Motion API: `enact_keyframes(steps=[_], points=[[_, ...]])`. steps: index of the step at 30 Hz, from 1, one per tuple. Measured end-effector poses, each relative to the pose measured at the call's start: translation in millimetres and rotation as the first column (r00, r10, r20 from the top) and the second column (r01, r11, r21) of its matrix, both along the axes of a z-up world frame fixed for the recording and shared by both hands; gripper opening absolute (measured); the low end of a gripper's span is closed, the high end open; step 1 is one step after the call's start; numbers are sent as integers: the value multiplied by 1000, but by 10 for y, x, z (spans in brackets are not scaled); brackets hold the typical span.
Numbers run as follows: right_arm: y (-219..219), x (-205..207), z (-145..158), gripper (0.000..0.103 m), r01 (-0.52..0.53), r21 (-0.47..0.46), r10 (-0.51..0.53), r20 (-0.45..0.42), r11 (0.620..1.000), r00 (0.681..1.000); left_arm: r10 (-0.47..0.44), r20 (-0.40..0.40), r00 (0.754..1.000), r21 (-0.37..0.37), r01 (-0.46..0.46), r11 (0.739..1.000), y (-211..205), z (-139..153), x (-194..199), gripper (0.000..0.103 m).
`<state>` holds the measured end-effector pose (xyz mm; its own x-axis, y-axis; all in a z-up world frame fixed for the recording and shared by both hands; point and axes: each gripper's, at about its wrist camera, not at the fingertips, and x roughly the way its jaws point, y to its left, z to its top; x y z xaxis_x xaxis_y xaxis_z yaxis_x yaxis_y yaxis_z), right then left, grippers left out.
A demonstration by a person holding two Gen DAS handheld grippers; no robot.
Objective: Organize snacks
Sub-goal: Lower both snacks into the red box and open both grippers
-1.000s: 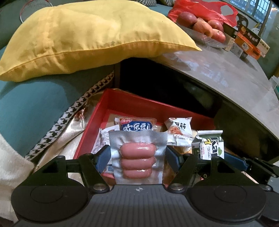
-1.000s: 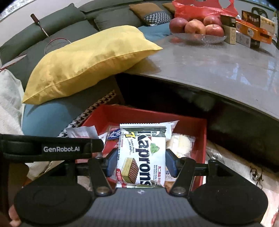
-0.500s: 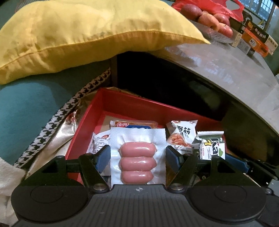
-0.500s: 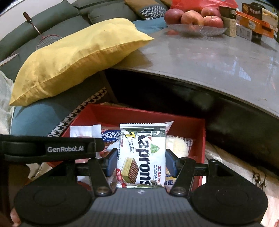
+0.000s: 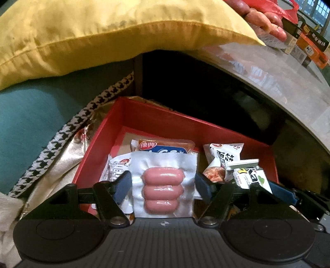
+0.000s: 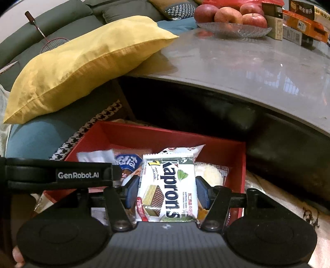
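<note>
My left tongs [image 5: 163,185] grasp a vacuum pack of three sausages [image 5: 163,185]; their jaws have just been closing on its silver edges. My right tongs [image 6: 166,192] are clenched on a Kaprons wafer pack [image 6: 168,185]. Both packs hang over the red box [image 5: 165,123], which lies below the grey worktop [image 6: 257,68] and already holds several snack packets, among them a blue-labelled one [image 5: 165,147] and a white noodle-snack bag [image 5: 223,156]. A pale round cake, I think, sits wrapped [image 6: 210,175] by the right wall. A yellow cushion [image 6: 82,61] rests partly on the worktop, where apples [image 6: 229,15] fill a glass dish.
</note>
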<state>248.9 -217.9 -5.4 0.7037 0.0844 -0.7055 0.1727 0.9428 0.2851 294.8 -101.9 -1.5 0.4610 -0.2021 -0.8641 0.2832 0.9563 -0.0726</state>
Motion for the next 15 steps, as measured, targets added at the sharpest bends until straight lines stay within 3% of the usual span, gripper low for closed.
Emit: enact_keyframes(steps=[15], points=[[-64, -24, 66, 57, 35, -2, -35, 12, 999, 999, 21, 46, 999, 8, -21, 1000, 72, 150, -35, 86]])
